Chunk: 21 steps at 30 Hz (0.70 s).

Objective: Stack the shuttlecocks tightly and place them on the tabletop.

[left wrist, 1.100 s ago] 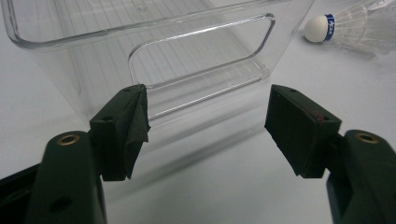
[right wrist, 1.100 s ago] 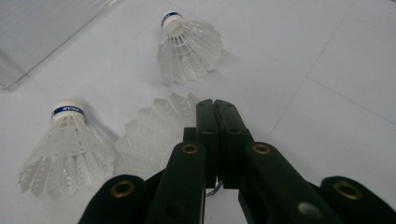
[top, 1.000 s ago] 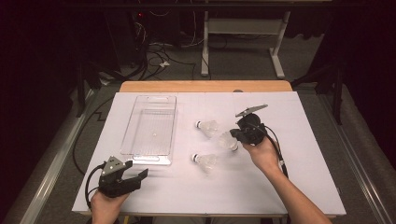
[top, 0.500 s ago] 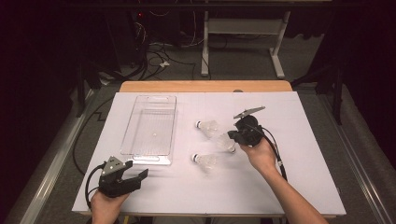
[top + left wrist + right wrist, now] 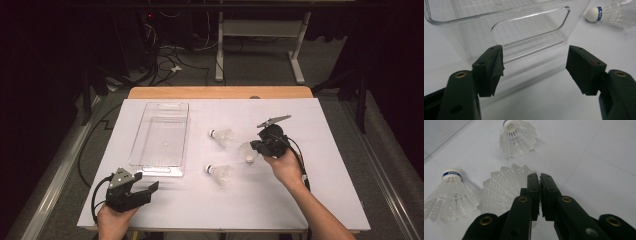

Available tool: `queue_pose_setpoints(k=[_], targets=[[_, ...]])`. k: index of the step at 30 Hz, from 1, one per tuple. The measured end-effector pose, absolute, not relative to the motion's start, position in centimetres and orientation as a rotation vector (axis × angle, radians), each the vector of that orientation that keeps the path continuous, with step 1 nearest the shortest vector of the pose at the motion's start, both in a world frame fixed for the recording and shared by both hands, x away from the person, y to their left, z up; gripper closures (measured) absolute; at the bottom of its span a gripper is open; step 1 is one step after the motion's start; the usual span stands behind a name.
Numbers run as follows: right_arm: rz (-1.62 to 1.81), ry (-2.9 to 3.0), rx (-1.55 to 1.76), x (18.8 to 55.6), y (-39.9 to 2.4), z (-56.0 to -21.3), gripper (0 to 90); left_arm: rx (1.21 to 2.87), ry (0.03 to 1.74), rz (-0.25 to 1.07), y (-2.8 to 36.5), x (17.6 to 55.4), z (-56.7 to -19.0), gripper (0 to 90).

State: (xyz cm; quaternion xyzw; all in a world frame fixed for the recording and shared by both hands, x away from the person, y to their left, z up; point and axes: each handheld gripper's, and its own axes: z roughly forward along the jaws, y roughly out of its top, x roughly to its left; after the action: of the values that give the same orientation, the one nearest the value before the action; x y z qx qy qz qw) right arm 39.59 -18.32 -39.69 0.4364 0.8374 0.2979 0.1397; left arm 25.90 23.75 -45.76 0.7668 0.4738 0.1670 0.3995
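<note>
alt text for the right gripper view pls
The right hand-held gripper is shut on the feather skirt of a white shuttlecock. Two more shuttlecocks lie on the white table, one at left and one farther off.

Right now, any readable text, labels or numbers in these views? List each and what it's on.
"PEAN", as best it reads: small white letters on the blue band round the cork of the left shuttlecock in the right gripper view.
Blue band on the shuttlecock in the left gripper view: white lettering, too small and turned to read.
Blue band on the far shuttlecock: mostly cut off, unreadable.
Clear bin: no label visible.
</note>
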Motion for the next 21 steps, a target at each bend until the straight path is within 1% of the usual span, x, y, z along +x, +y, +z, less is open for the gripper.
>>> queue_pose_setpoints(k=[21], targets=[[0.841,2.411,1.314,39.0,-20.2,-40.7,84.9,1.941,1.200,0.421,23.7,25.9,-45.8,31.1]])
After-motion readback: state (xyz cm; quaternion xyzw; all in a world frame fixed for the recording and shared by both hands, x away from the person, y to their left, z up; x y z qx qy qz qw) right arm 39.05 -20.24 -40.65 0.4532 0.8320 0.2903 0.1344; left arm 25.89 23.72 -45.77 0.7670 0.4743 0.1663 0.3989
